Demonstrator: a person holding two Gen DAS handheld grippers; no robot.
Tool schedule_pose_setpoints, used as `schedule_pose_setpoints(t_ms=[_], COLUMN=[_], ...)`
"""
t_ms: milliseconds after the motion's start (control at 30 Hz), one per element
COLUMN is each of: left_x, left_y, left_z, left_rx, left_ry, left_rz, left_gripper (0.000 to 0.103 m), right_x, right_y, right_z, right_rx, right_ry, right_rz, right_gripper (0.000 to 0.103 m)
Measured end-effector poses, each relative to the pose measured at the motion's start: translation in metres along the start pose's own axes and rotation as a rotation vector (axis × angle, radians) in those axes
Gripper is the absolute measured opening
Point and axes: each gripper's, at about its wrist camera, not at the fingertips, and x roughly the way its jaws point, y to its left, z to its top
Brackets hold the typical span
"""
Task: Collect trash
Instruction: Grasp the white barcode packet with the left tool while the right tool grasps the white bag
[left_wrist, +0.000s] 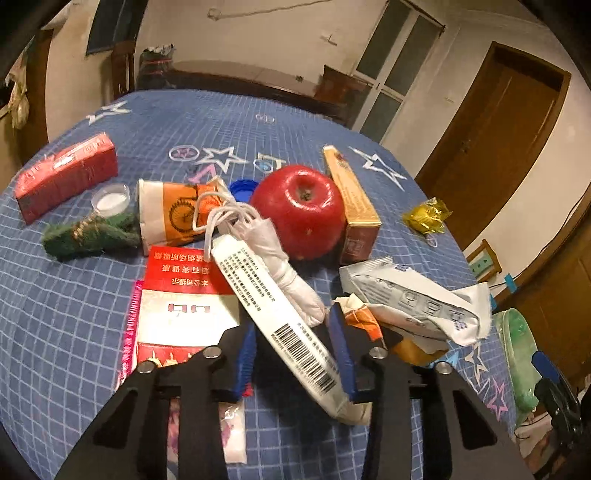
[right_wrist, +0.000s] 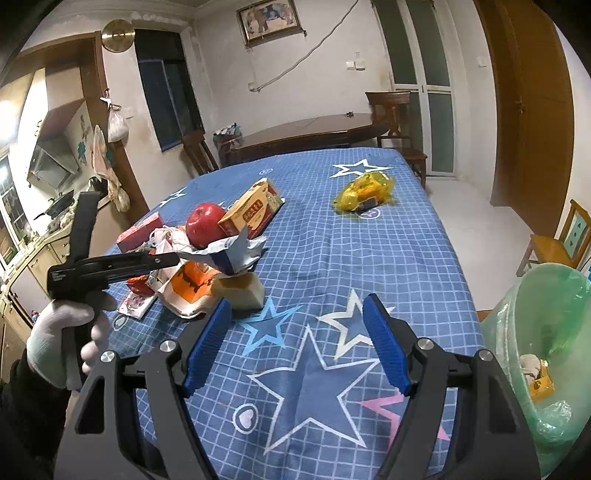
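Observation:
My left gripper (left_wrist: 293, 332) is open over a heap of trash on the blue star tablecloth (left_wrist: 74, 314). A long white box with a barcode (left_wrist: 280, 325) lies slanted between its blue fingers, and I cannot tell whether they touch it. Beside it lie a red and white carton (left_wrist: 181, 295), a knotted white plastic bag (left_wrist: 273, 251) and a torn white wrapper (left_wrist: 417, 299). My right gripper (right_wrist: 299, 343) is open and empty above the cloth. A bin with a green liner (right_wrist: 546, 350) stands at its right, with some trash inside.
A red apple (left_wrist: 299, 210), an orange box (left_wrist: 351, 199), a red box (left_wrist: 66, 177), a green scrubber (left_wrist: 88, 232), a white lid (left_wrist: 110, 199) and a blue cap (left_wrist: 242, 188) lie in the heap. A yellow wrapper (right_wrist: 365, 192) lies apart. A yellow sponge (right_wrist: 240, 288) sits near the right gripper.

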Motion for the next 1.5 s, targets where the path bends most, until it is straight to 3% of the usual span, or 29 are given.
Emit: schedule_pose_setpoints(t_ms=[133,300,400,567,767,867,1000,1133,1267,1367,1433,1467,1500], left_x=[0.0,-0.032,-0.052,-0.049,-0.034,-0.031,-0.028,-0.022,-0.019,-0.017,-0.014,-0.013,-0.012], left_y=[0.002,0.003,0.005,0.012,0.013,0.014,0.017,0.02,0.017,0.017,0.016,0.016,0.015], left_z=[0.001,-0.008,-0.013,-0.018,-0.019,-0.02,-0.017,-0.015,-0.014,-0.012,-0.011,-0.012,-0.012], left_rx=[-0.001,0.053,0.084,0.088,0.098,0.101,0.096,0.102,0.103,0.102,0.106,0.109,0.112], left_ry=[-0.014,-0.063,-0.088,-0.051,-0.011,-0.007,-0.001,0.008,0.011,0.012,0.013,0.011,0.005], left_rz=[-0.018,-0.017,-0.012,-0.027,-0.05,-0.058,-0.075,-0.088,-0.087,-0.085,-0.079,-0.074,-0.069], left_gripper=[0.03,0.018,0.018,0.018,0.018,0.018,0.018,0.018,0.018,0.018,0.018,0.018,0.018], right_x=[0.01,0.04,0.066,0.105,0.147,0.155,0.137,0.141,0.191,0.205,0.207,0.207,0.206], right_y=[0.015,0.031,0.034,0.053,0.073,0.067,0.05,0.04,0.043,0.052,0.055,0.055,0.055], right_z=[0.007,0.024,0.037,0.057,0.065,0.06,0.071,0.092,0.094,0.091,0.086,0.084,0.082], right_rx=[-0.032,-0.033,0.009,-0.044,-0.156,-0.102,0.021,0.043,0.055,0.003,-0.021,-0.027,-0.03], right_ry=[0.018,0.074,0.124,0.214,0.318,0.352,0.328,0.314,0.439,0.476,0.476,0.466,0.455], right_rz=[0.04,0.14,0.191,0.186,0.075,0.103,0.194,0.142,0.129,0.094,0.072,0.058,0.046], right_gripper=[0.071,0.071,0.071,0.071,0.072,0.072,0.072,0.073,0.072,0.063,0.047,0.044,0.033])
